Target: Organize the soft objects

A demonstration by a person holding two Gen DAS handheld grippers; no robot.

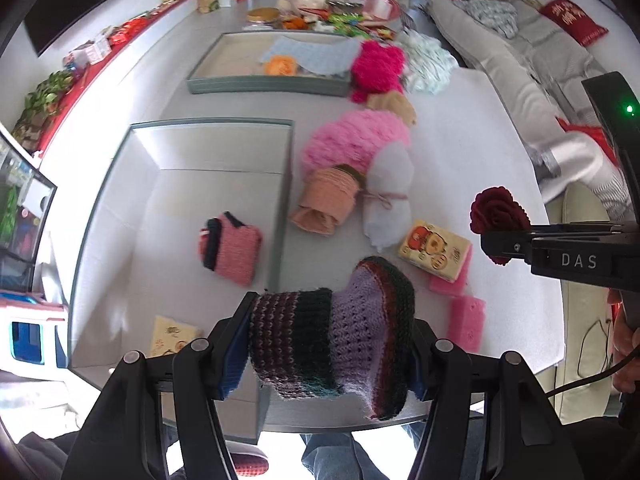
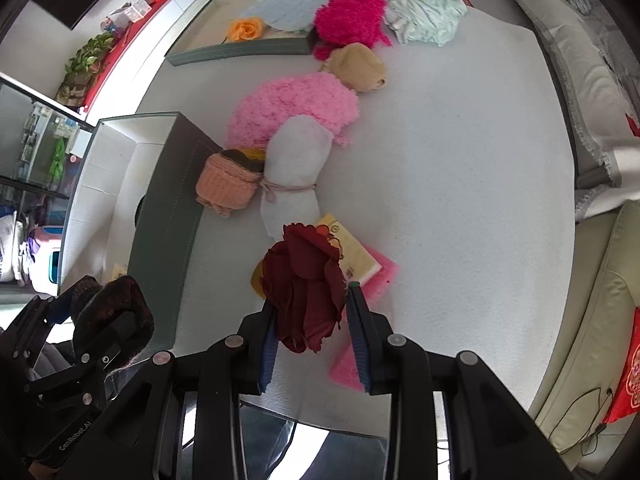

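In the left wrist view, the left hand-held gripper (image 1: 332, 344) is clenched on a purple knit sock (image 1: 336, 340), held above the near edge of the bench (image 1: 480, 140), just beside a grey tray (image 1: 280, 200) containing a pink knit piece (image 1: 230, 248). In the right wrist view, the right hand-held gripper (image 2: 314, 320) grasps a dark red fabric rose (image 2: 306, 284) above a yellow box (image 2: 352, 248) and pink sponges (image 2: 380, 276).

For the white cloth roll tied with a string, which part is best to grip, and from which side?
Grip the white cloth roll at its tied waist, coming from above with fingers across the roll. The string pinches it narrow there; both ends flare wider. The peach knit piece crowds its left side.
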